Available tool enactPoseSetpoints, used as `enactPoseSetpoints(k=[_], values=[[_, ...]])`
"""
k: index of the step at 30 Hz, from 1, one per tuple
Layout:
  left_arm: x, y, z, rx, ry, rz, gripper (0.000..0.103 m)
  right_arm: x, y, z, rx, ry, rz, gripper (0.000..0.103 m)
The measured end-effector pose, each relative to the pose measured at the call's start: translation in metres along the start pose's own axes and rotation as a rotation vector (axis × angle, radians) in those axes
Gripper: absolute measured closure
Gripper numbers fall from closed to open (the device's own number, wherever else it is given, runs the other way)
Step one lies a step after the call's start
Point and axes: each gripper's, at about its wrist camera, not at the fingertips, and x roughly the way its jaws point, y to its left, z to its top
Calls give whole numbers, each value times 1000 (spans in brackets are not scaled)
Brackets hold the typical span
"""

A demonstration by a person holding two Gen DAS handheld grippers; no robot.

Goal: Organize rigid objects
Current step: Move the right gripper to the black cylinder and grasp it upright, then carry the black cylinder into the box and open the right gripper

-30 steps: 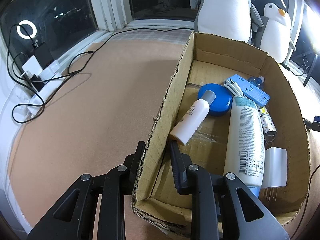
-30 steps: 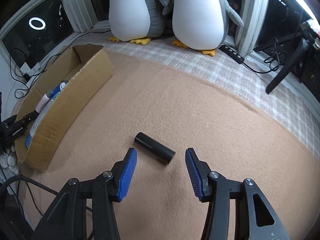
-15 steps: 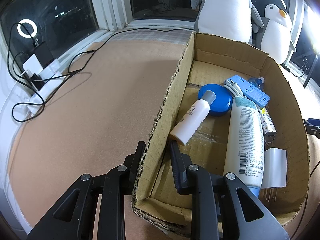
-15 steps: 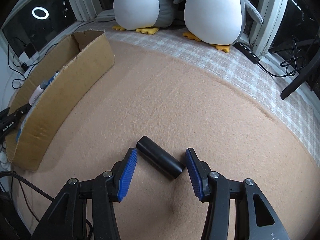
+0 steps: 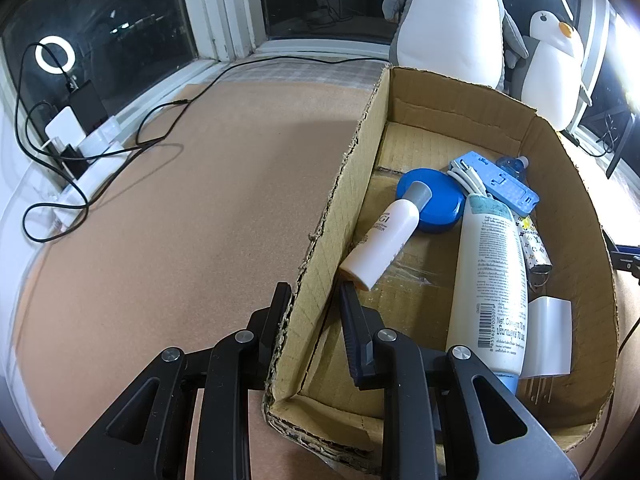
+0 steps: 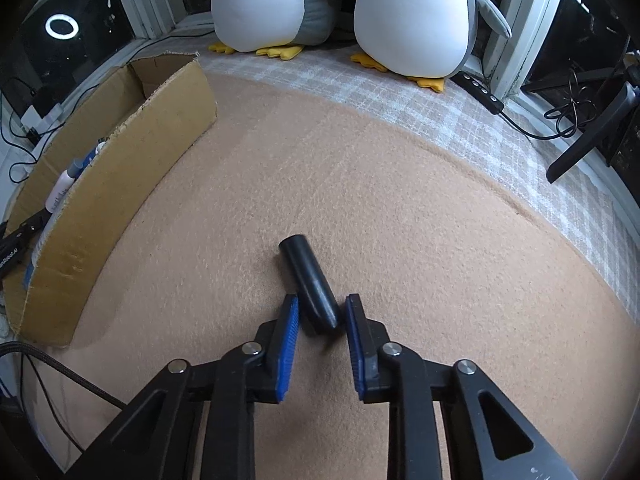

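Right gripper (image 6: 321, 307) narrowed round the black cylinder (image 6: 309, 282), contact unclear; left gripper (image 5: 313, 299) straddles the cardboard box (image 5: 340, 204) wall, half-open

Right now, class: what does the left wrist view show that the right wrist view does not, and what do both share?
Left only: the box floor with the tall bottle, blue lid and white plug; the left hand-held gripper straddles the box wall.
Right only: the black cylinder on the mat, its near end between the right hand-held gripper fingers, which look not quite closed.
Both: the box, the penguins.
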Motion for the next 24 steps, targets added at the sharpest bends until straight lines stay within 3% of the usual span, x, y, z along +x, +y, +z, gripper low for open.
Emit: enactPoseSetpoints(k=[15, 24], values=[[0, -1, -1, -6, -1, -2, 80, -2, 2, 2, 40, -55, -3, 88], [0, -2, -1, -8, -2, -4, 80, -29, 14, 3, 86, -121, 46, 88]])
